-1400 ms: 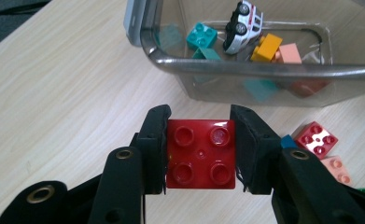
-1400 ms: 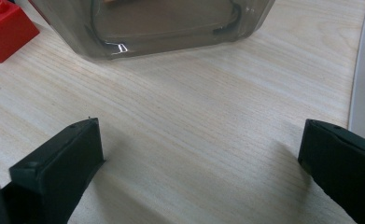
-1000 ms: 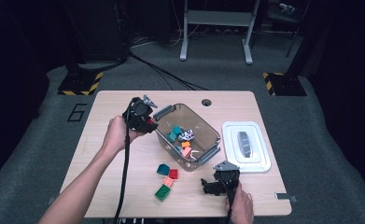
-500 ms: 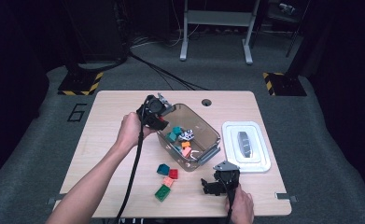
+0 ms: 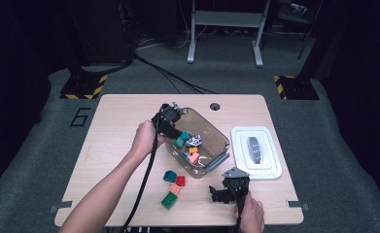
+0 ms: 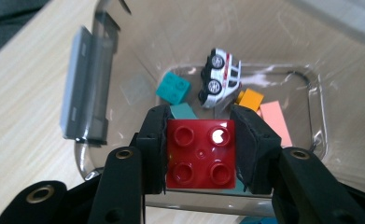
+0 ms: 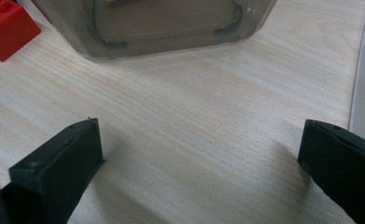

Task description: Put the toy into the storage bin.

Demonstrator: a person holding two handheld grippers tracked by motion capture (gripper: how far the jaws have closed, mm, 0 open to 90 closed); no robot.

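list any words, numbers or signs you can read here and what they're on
"6": a dark numeral on the grey floor mat, left of the wooden table.
Black and yellow hazard stripes, a sign without words, on two floor plates behind the table.
The toy car in the clear bin bears a red stripe, but no lettering can be made out.
The red brick in the left gripper has plain studs, no readable mark.

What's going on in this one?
A person is sorting toys into a clear plastic bin. The left gripper is clamped on a red four-stud brick over the bin, where a toy car and other bricks lie. The right gripper rests open on the table. More bricks wait outside.
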